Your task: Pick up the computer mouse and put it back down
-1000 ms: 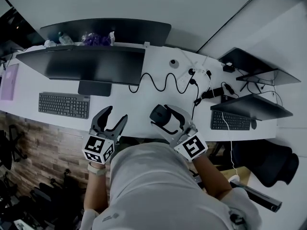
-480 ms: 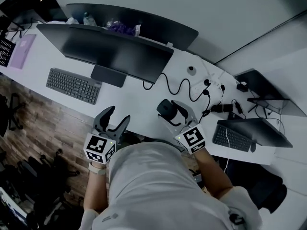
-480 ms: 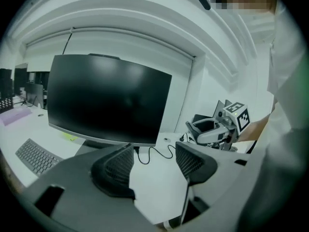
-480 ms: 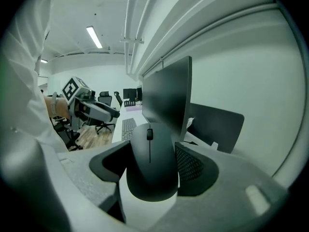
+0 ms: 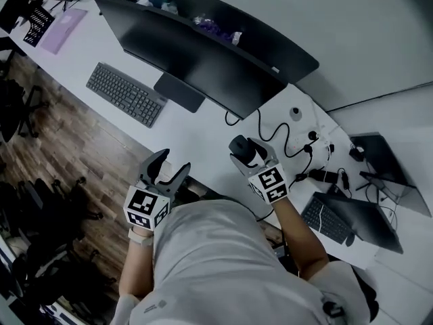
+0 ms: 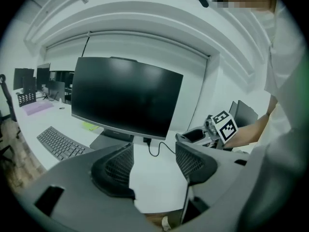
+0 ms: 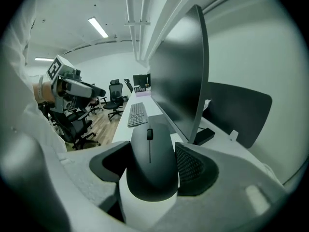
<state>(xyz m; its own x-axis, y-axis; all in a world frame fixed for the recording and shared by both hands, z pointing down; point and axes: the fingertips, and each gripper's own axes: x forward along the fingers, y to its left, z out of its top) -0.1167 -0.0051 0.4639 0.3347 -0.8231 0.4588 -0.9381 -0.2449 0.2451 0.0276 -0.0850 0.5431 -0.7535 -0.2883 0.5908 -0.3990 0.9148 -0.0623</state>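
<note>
The dark computer mouse (image 5: 238,146) sits between the jaws of my right gripper (image 5: 249,156) over the white desk (image 5: 196,137), in front of the big monitor. In the right gripper view the mouse (image 7: 150,163) fills the gap of the right gripper (image 7: 152,167), with both pads against its sides. Whether it touches the desk I cannot tell. My left gripper (image 5: 169,172) hangs at the desk's front edge, open and empty. The left gripper view shows its jaws (image 6: 153,161) apart over bare desk, with the right gripper (image 6: 203,135) off to the right.
A wide curved monitor (image 5: 196,59) stands behind the mouse, a keyboard (image 5: 125,95) to its left. Cables and plugs (image 5: 298,141) lie at the right, with a second keyboard (image 5: 325,219) and screens beyond. Office chairs (image 5: 27,202) stand on the wood floor at the left.
The head view has swung, so the desk now runs diagonally. The right gripper stays shut on the mouse and the left one stays open at the desk's edge.
</note>
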